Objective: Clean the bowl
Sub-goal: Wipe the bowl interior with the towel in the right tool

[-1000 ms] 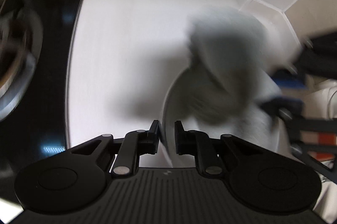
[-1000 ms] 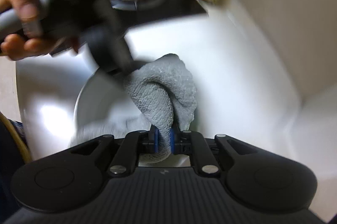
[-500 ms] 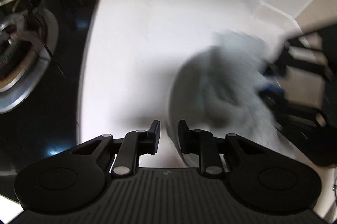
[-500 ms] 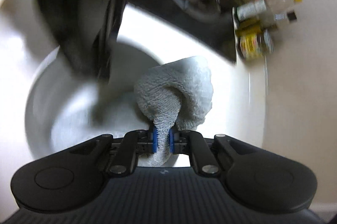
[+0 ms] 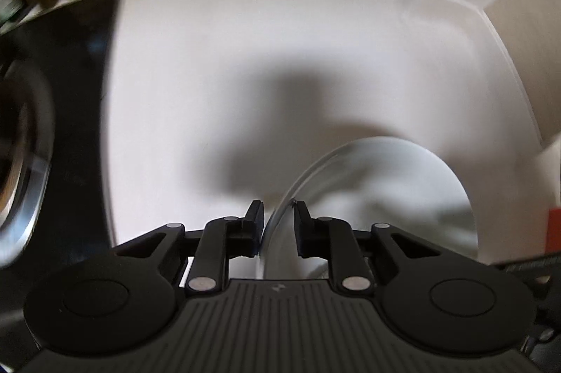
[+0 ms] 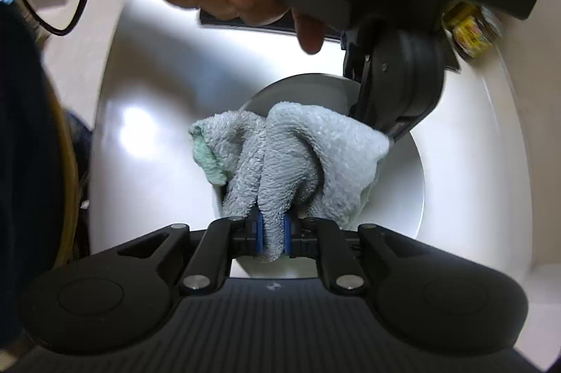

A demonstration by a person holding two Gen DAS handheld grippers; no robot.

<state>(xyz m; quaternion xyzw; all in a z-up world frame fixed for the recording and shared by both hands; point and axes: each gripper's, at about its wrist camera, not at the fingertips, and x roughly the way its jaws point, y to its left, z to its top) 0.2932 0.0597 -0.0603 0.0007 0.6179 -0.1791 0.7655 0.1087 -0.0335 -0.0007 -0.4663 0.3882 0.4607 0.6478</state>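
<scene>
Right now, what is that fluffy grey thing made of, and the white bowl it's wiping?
The cloth looks like terry towelling, probably cotton: its surface is a nubby, looped pile and it folds softly where the right gripper pinches it. The bowl looks like glazed ceramic, though it could be hard plastic: smooth, glossy white, with a thin hard rim.

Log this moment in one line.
left gripper: jaws just closing, bowl rim between, not clamped | right gripper: shut on cloth, cloth against bowl
</scene>
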